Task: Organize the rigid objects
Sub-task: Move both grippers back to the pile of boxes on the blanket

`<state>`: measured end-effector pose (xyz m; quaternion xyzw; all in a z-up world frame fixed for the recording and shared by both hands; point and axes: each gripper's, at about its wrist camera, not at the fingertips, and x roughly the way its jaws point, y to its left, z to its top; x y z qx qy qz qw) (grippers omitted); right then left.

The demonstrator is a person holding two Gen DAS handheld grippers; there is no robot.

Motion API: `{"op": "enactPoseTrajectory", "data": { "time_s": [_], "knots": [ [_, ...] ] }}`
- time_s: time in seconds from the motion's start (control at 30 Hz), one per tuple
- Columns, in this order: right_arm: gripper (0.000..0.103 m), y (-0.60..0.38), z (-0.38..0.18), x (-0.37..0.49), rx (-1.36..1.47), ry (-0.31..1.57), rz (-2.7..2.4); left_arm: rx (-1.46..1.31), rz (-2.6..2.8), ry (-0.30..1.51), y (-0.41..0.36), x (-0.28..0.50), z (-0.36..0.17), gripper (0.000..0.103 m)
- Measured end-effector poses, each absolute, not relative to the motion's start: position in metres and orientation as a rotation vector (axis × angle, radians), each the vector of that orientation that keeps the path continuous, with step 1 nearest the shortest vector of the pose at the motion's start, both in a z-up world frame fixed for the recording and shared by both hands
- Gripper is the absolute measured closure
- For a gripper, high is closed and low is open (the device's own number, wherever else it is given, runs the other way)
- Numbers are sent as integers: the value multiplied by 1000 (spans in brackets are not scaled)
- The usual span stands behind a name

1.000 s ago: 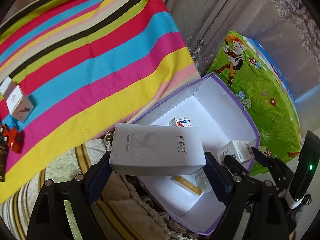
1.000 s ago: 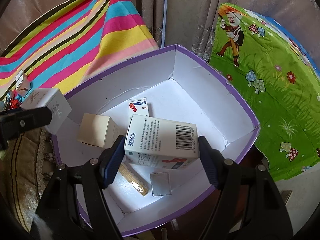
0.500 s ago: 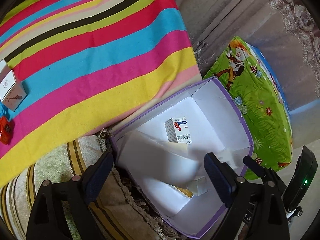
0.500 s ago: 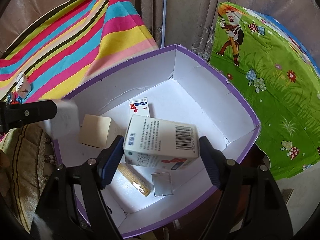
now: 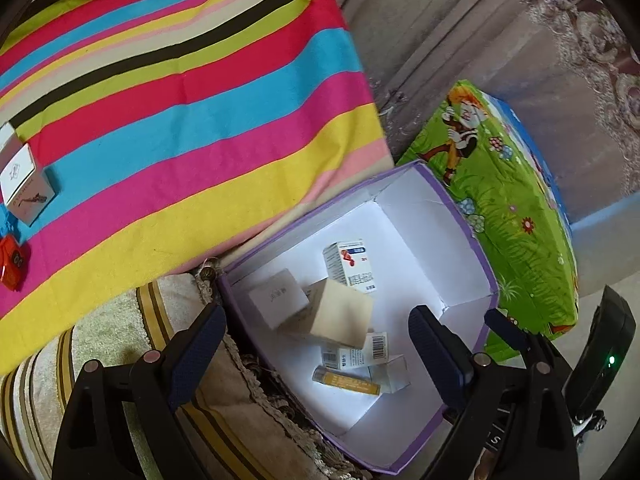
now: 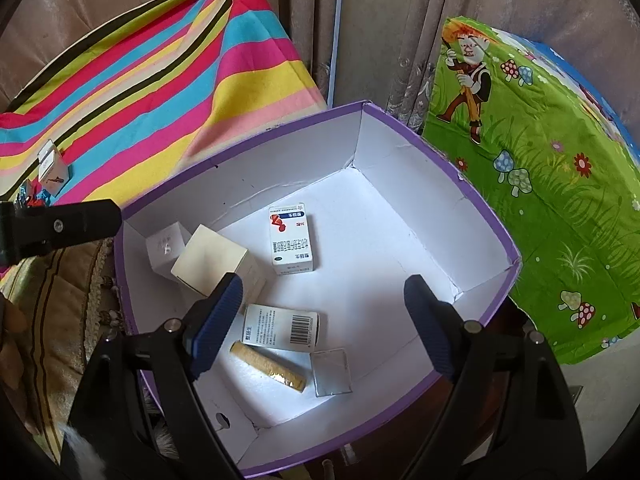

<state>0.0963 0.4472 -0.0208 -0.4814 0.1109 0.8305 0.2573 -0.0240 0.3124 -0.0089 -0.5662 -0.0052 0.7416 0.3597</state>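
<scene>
From my left wrist, my left gripper (image 5: pixel 316 344) stands wide with nothing between its pads, hanging over the near-left corner of the purple-rimmed box (image 5: pixel 460 216). Its jaws have just been opening. The grey-white carton (image 5: pixel 278 298) lies inside against the left wall, beside a cream carton (image 5: pixel 340 316) that sits tilted. Out on the striped cloth (image 5: pixel 180 92), well apart from the box, a small white carton (image 5: pixel 26 188) and a red toy (image 5: pixel 12 264) wait. I judge the risk here to be my left finger catching the thin cardboard rim as I lift away and dragging the box off the rug (image 5: pixel 120 344).

From my right wrist, my right gripper (image 6: pixel 320 324) is also wide and empty, its jaws having just been opening; the barcoded medicine box (image 6: pixel 282 328) lies flat on the floor below. Beside it are a ridged yellow stick (image 6: pixel 266 366) and a glossy clear square (image 6: pixel 331 372). The red-and-white carton (image 6: pixel 291 240) lies flat, mid-floor. The cartons are smooth, sharp-edged card; piled loosely, later ones could slide or tip.
</scene>
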Motion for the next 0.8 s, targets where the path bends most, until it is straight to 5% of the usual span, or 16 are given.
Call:
{"op": "enactPoseTrajectory", "data": {
  "time_s": [0.8],
  "knots": [
    [18, 399, 8, 73, -1269, 235, 2363, -1382, 2048, -147, 240, -38, 12, 9]
  ]
}}
